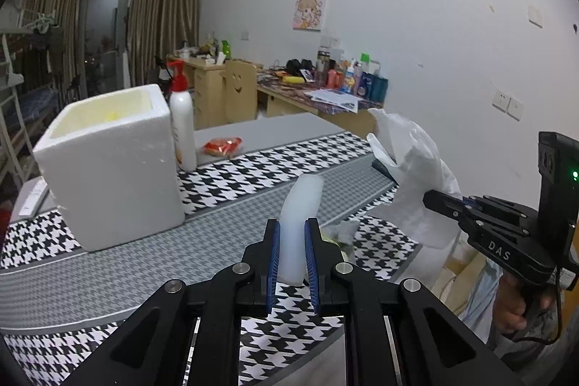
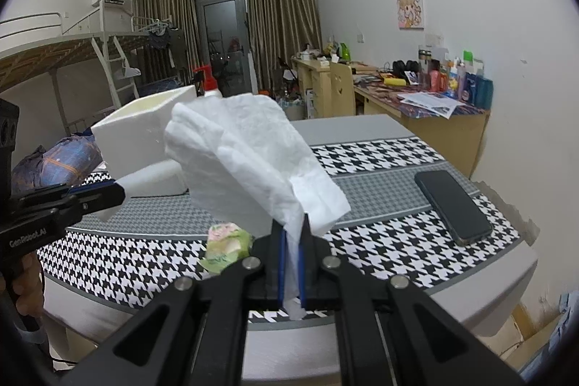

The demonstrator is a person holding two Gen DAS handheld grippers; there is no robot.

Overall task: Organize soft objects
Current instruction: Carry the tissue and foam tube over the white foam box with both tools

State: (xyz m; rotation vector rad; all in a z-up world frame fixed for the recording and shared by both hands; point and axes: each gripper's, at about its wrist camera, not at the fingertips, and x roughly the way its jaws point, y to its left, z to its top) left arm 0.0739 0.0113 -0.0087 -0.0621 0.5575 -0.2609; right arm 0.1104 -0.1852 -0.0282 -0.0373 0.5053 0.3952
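In the left wrist view my left gripper is shut on a white foam strip that curves up out of the blue pads, above the houndstooth tablecloth. My right gripper is shut on the lower edge of a crumpled white tissue sheet, held up off the table. The right gripper and its tissue show at the right of the left wrist view. The left gripper with the foam strip shows at the left of the right wrist view. An open white foam box stands left of both.
A white pump bottle with a red top stands behind the box, with a red packet beside it. A crumpled green and pink wrapper lies below the tissue. A dark phone lies near the table's right edge. A cluttered desk lines the wall.
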